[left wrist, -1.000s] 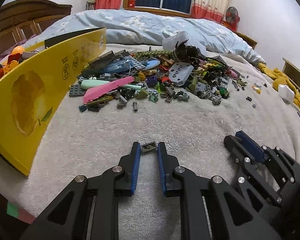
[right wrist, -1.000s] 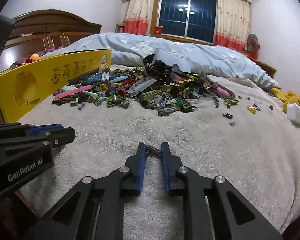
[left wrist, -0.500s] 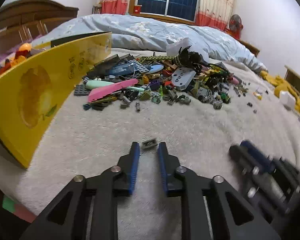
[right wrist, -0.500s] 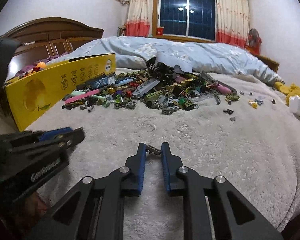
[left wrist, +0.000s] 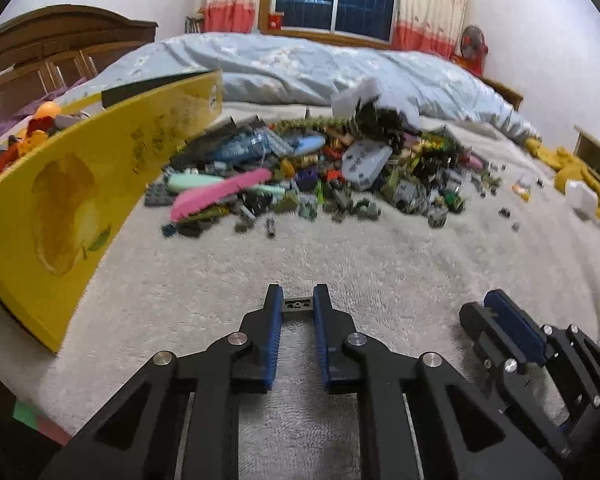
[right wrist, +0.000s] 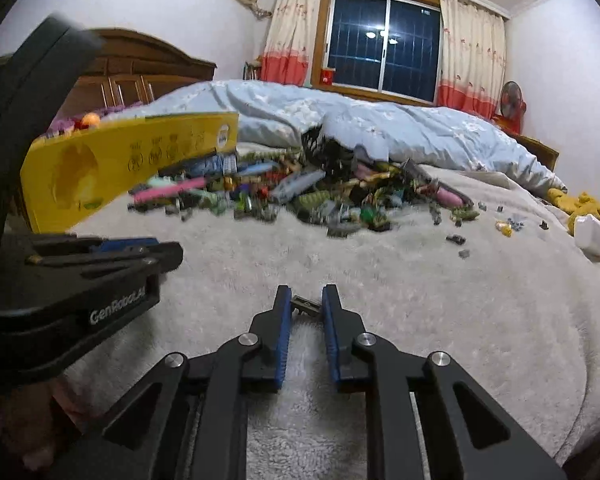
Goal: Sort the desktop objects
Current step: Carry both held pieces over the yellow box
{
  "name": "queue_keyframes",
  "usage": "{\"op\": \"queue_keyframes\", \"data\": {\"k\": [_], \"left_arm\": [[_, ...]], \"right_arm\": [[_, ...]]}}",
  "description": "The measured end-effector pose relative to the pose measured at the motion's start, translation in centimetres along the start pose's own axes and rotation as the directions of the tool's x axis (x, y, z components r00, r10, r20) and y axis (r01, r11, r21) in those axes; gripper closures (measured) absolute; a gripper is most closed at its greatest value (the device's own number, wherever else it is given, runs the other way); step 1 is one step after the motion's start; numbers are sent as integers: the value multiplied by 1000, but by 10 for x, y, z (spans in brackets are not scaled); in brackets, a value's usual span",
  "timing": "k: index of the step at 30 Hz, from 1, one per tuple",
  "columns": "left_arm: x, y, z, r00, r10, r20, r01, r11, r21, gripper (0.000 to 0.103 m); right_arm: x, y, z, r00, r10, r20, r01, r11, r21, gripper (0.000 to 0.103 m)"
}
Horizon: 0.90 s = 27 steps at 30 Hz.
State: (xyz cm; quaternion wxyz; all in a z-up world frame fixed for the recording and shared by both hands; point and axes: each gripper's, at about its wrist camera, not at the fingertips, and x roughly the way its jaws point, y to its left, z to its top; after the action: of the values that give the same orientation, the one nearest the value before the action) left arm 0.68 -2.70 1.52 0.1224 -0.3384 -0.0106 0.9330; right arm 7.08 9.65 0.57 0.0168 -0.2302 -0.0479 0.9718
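Observation:
A heap of mixed toy bricks (left wrist: pixel 320 172) (right wrist: pixel 300 196) lies on the cream blanket (left wrist: pixel 340 256), beside a yellow cardboard box (left wrist: pixel 79 200) (right wrist: pixel 119 164) at the left that holds orange and red pieces. My left gripper (left wrist: pixel 297 300) has its jaws closing, and a small dark grey plate (left wrist: pixel 297 305) sits pressed between its blue pads. My right gripper (right wrist: pixel 306 298) is shut on a small grey brick piece (right wrist: pixel 306 305) at its tips. Each gripper shows in the other's view: the left gripper (right wrist: pixel 171 250) at the left, the right gripper (left wrist: pixel 484 308) at the lower right.
A few loose small pieces (left wrist: pixel 508 212) lie right of the heap. A white box (left wrist: pixel 580 198) and a yellow cloth (left wrist: pixel 572 168) sit at the right edge. A blue quilt (left wrist: pixel 300 68) is bunched behind the heap.
The left jaws widened, then narrowed onto the dark grey plate, which now sits between the pads rather than at the tips. Both views have tilted up slightly. The right grip is unchanged.

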Motion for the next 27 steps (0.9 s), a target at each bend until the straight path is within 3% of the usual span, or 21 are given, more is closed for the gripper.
{"op": "queue_keyframes", "data": {"k": [4, 7, 13, 17, 22, 27], "left_arm": [[-21, 4, 2, 993, -90, 80, 93, 995, -34, 87], [-33, 1, 3, 989, -72, 133, 75, 997, -21, 87], [-37, 2, 2, 989, -91, 114, 92, 996, -3, 87], [-48, 2, 0, 984, -75, 162, 71, 997, 29, 87], [-62, 5, -2, 973, -69, 218, 61, 997, 44, 87], [-67, 17, -1, 973, -75, 217, 74, 997, 13, 87]], "right_arm": [[-11, -2, 15, 997, 36, 62, -37, 999, 1, 88], [-16, -3, 24, 995, 56, 82, -57, 998, 12, 88], [-12, -7, 32, 991, 120, 62, -124, 990, 68, 88], [-11, -7, 34, 981, 190, 46, -194, 975, 104, 88], [-18, 6, 36, 976, 206, 63, -211, 975, 74, 88], [-20, 18, 40, 974, 223, 44, -225, 972, 70, 88]]}}
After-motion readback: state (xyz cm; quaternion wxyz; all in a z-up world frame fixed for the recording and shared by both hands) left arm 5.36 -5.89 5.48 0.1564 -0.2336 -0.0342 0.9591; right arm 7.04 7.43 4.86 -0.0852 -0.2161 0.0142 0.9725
